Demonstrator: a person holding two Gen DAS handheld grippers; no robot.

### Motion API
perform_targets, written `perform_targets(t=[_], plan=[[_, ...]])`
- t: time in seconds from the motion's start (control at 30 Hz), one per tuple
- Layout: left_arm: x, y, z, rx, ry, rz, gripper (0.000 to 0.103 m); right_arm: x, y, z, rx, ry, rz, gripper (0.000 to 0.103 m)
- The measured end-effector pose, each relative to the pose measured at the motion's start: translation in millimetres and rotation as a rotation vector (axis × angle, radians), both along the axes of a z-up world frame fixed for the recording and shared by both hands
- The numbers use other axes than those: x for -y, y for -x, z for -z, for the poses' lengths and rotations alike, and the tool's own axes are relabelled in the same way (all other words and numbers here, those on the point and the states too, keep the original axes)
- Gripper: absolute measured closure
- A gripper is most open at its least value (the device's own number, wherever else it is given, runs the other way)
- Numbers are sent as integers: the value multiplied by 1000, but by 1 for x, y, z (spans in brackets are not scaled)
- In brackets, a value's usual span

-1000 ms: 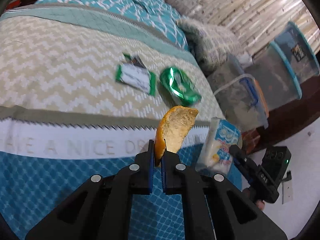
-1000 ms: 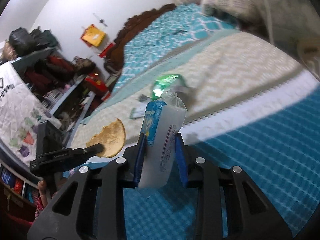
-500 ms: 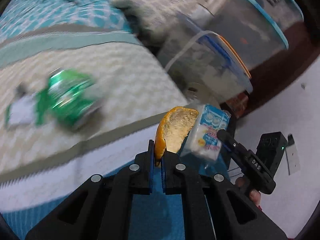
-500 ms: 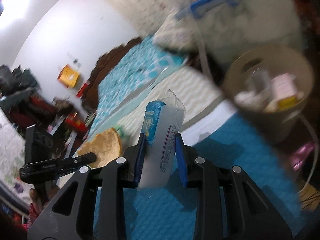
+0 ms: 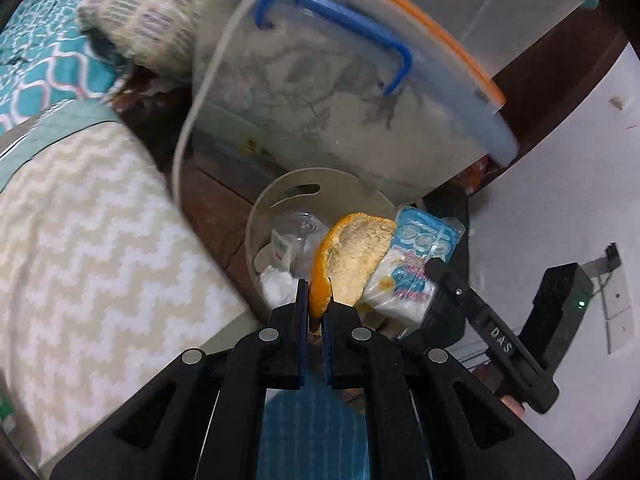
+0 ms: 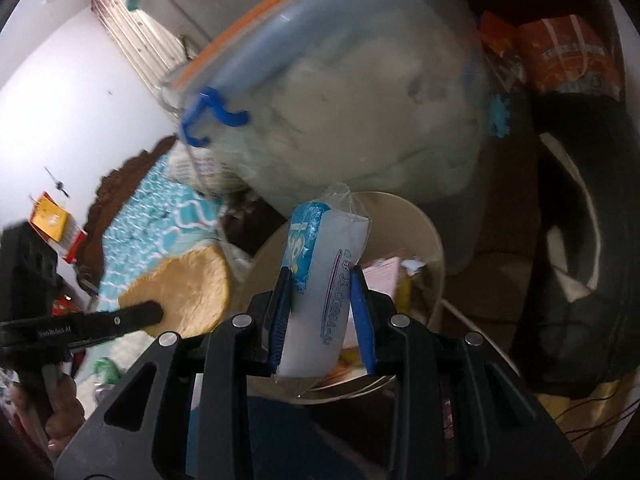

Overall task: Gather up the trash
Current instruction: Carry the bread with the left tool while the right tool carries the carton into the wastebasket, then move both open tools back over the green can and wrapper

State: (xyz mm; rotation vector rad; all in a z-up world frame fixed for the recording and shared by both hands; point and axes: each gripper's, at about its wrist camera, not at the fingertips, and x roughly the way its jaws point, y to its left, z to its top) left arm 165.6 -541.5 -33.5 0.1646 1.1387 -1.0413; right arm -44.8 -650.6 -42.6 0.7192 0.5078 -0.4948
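My left gripper (image 5: 316,300) is shut on an orange peel (image 5: 352,260) and holds it over the beige trash bin (image 5: 296,188) beside the bed. My right gripper (image 6: 322,280) is shut on a white and blue plastic wrapper (image 6: 328,276), also above the bin (image 6: 428,232). In the left wrist view the wrapper (image 5: 412,268) sits just right of the peel, touching it. In the right wrist view the peel (image 6: 192,288) shows at left in the other gripper's fingers. The bin holds several pieces of trash.
A large clear storage tub (image 5: 340,92) with a blue handle and orange-edged lid leans behind the bin. The bed with a chevron blanket (image 5: 80,240) lies to the left. A dark bag (image 6: 580,240) and orange packets (image 6: 560,52) lie to the right of the bin.
Both grippers have swung from the bed to the right and now hold the peel and the wrapper over the bin. The green packets on the bed have left view.
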Motion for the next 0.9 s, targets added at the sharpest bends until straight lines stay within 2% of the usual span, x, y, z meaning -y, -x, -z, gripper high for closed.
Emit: perform_targets(t=[0.07,0.1,0.13,0.17,0.3,0.4,0.5,0.73,0.9], plan=[[19,0,13,10,-37,8,95,10,-6,11,-19,-24,-5,66],[27,0,18,13,-54,9,92,14,-9,15,-28,-28,2,56],[31,-1,23,15,-73,7,73,17,-10,16,-34,-26,9,38],[34,-2,27,21,-91,-5,58,16,-10,16,-31,-16,31,34],[20,-3,26,0,-51,-26,59,11,-1,9,18,18,71,34],[-2,6,14,30,-14,-23,59,1,12,-1,62,27,97,34],[-31,22,3,76,10,-9,59,-13,16,-11,93,31,69,34],[-124,59,-8,150,28,1,58,-65,-8,-27,109,4,-115,39],[-210,53,-15,141,41,-91,58,-130,-59,-26,90,-57,-335,43]])
